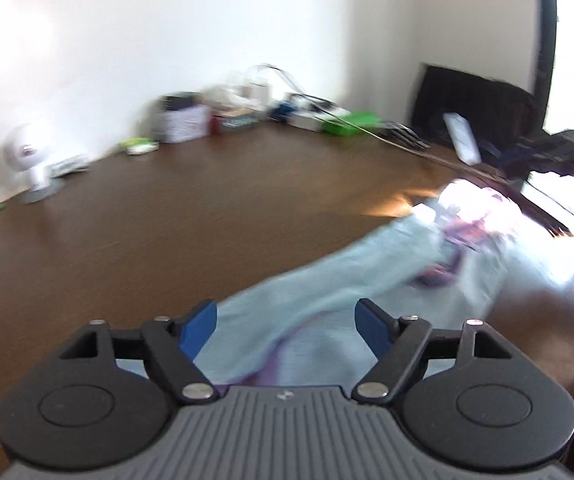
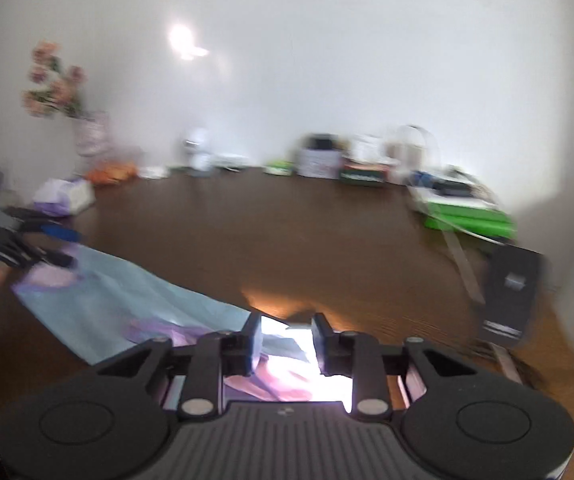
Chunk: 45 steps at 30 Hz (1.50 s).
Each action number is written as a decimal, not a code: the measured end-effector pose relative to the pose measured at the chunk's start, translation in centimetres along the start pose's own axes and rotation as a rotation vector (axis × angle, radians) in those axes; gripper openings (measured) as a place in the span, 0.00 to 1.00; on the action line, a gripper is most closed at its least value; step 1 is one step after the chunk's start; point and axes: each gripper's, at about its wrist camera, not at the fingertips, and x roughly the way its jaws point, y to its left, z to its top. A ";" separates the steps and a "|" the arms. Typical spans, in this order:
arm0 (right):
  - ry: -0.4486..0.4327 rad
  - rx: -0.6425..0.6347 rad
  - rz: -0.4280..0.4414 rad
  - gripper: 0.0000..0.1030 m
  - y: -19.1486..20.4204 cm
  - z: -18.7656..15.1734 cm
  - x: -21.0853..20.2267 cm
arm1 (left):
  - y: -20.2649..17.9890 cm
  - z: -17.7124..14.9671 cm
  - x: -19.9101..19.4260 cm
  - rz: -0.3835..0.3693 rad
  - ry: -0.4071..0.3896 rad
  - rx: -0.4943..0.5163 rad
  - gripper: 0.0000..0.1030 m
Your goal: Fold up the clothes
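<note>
1. One garment (image 1: 327, 304) – light blue with purple patches, too blurred to name more closely – lies spread on the brown table (image 1: 167, 220), running between the two grippers.
2. The left gripper (image 1: 287, 320) hangs over one end of the cloth with its blue fingers (image 1: 199, 328) spread wide and nothing between them.
3. The right gripper (image 2: 285, 340) is over the other end, where sun washes the fabric out; its jaws stand narrower yet parted, and I see no cloth pinched.
4. My judgement: the step in hand is taking hold of both ends. To do it well, bring each gripper down onto an edge or corner, catch a single layer, close both at about the same time, then lift evenly so the fabric stays taut.
5. Counted: two grippers, one garment, one table. Along the wall – one small white fan (image 1: 33, 164), one green box (image 2: 471, 220), one vase of pink flowers (image 2: 91, 132), plus clutter too blurred to count.
</note>
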 end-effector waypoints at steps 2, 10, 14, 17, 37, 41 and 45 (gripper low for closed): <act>0.046 -0.058 0.102 0.37 1.8 0.3 3.3 | -0.3 -0.1 1.7 0.005 0.054 0.021 0.65; 0.177 -0.340 0.176 0.34 8.8 0.7 11.0 | 0.6 -0.5 2.9 0.005 0.074 0.003 0.19; 0.198 -0.393 0.113 0.04 9.5 1.3 11.1 | 0.3 -0.7 2.5 0.033 0.064 0.035 0.11; 0.088 -0.544 -0.030 0.03 10.7 1.0 9.2 | -0.1 -1.2 2.3 0.054 0.071 0.052 0.10; 0.092 -0.461 0.163 0.17 10.0 -1.9 7.0 | -0.6 -1.4 1.6 0.034 -0.004 -0.017 0.37; 0.110 -0.423 0.153 0.15 9.3 -2.9 6.8 | -0.3 -1.7 2.4 0.030 0.010 -0.015 0.32; 0.103 -0.365 0.146 0.15 8.8 -3.3 7.3 | -0.4 -1.7 1.9 0.072 -0.024 0.030 0.09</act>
